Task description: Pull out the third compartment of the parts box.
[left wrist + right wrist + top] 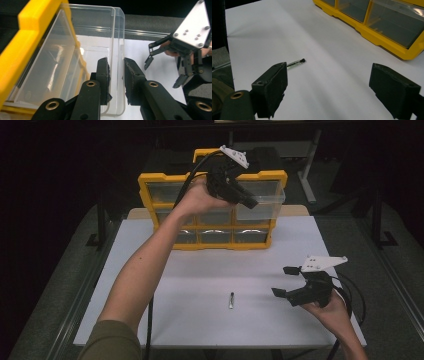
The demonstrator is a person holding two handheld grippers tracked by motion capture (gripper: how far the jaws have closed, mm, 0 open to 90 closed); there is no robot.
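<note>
Meanwhile, left gripper (250, 200) fingers pinching clear drawer (262, 200) front; right gripper (285, 281) fingers apart.

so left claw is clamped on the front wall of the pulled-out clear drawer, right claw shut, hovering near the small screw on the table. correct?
One slip: the right claw is open, not shut. The right gripper view shows its jaws spread wide above the white table, the small screw lying beyond them. The rest stands: the left gripper view shows the left claw clamped on the front wall of the pulled-out clear drawer.
</note>
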